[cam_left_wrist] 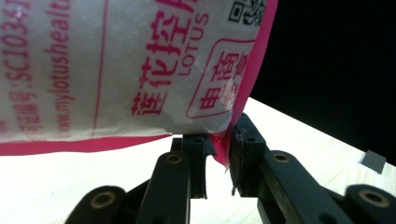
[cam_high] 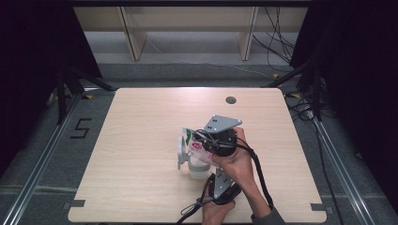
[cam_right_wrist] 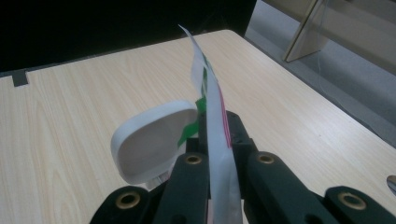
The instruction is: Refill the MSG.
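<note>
Pale wood grain covers the tabletop in the high view, where two hands meet near the front edge, right of the middle. The right hand-held gripper, with its grey three-cornered plate on top, sits farther from the person and holds a white packet with green and pink print. The left hand-held gripper lies just below it, close to the front edge. Under the packet stands a white container with its lid flipped open to the left. The packet hangs tilted over the container's mouth.

In the left gripper view, the packet hangs close above the jaws, white with pink lettering and a pink border. The left hand-held gripper pinches the packet's lower pink corner; its jaws stand nearly together with only that thin edge between the pads. The tabletop spreads pale behind.

In the right gripper view, the right hand-held gripper is clamped on the packet, seen edge-on as a thin white sheet rising between the closed jaws, with green print on one face and pink on the other. The lid stands just left of the jaws, its hollow inner side facing the camera. The tabletop stretches beyond to its far edge.
</note>
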{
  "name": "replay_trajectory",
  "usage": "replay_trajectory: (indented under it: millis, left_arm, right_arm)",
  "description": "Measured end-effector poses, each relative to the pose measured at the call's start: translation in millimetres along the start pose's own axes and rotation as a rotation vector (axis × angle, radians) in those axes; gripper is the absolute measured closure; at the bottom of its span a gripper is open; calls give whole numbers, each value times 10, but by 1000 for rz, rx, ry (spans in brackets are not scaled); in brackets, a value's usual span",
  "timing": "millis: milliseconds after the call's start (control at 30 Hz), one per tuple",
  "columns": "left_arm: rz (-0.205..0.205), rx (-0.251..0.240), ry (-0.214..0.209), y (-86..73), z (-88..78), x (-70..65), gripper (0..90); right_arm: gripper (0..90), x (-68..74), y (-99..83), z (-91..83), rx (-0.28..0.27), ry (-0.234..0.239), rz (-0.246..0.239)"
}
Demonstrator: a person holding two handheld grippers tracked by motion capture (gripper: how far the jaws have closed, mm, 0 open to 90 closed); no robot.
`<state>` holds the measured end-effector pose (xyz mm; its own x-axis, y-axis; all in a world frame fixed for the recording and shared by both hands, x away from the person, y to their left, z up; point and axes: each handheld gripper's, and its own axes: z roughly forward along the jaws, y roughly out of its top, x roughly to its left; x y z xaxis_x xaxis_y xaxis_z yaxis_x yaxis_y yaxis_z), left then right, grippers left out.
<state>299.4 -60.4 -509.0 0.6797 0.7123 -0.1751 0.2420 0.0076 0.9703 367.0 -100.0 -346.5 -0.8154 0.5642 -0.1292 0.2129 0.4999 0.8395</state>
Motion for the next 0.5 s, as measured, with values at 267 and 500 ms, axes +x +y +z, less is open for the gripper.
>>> replay_trajectory:
  millis: [267, 500]
  left_arm:
    - [9, -7, 6, 10, 13, -13, 774]
    - [23, -14, 5, 16, 12, -16, 774]
  right_arm:
    - [890, 7, 12, 8, -9, -11, -22]
    - [889, 21, 22, 4, 0, -1, -18]
